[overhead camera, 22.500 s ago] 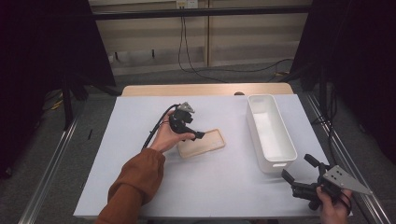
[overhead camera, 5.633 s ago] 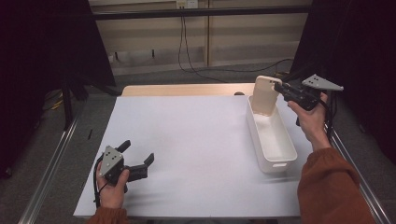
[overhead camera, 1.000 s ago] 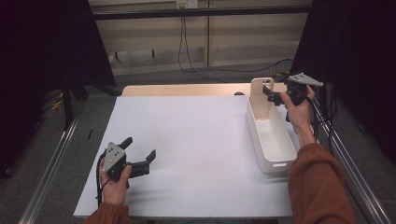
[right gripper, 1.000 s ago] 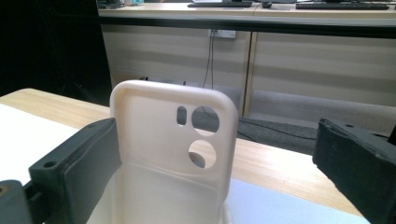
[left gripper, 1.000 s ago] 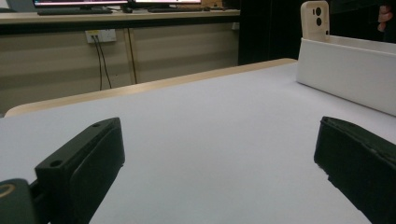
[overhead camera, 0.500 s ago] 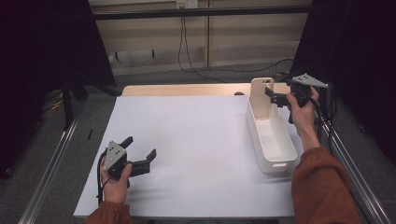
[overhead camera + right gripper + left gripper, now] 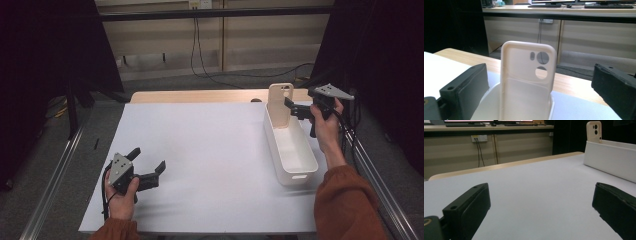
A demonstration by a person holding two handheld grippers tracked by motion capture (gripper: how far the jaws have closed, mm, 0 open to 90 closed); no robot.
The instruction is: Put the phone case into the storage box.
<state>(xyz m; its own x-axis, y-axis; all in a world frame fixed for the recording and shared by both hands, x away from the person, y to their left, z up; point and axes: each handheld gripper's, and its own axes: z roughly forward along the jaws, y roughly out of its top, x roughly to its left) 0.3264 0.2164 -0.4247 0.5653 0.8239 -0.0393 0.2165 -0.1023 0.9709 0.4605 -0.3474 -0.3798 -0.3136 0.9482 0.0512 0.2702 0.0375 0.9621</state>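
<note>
Right gripper (image 7: pixel 291 106) is up at the far right corner of the table (image 7: pixel 215 150), over the far end of the white bin (image 7: pixel 291 150), and I see its jaws spread wide, released, gripping nothing. The beige phone case (image 7: pixel 280 105) stands upright at the far end of that bin, leaning on the end wall, its top poking well above the rim. In the right gripper view the phone case (image 7: pixel 527 82) faces me with its hollow side, camera cutouts near the top, and it sits between my two black jaws with clear space on either side, so no contact there. The bin itself runs along the right edge of the table, long side pointing away from me. My left gripper (image 7: pixel 147 165) sits low near the near left corner of the table, held in the left hand (image 7: pixel 120 192), jaws also wide apart and empty, pointing across the white surface toward the bin. In the left gripper view I pick out the bin wall (image 7: pixel 610 160) well off at the right, with the phone case (image 7: pixel 594 131) rising above it. A wooden strip shows along the far edge of the table.
</note>
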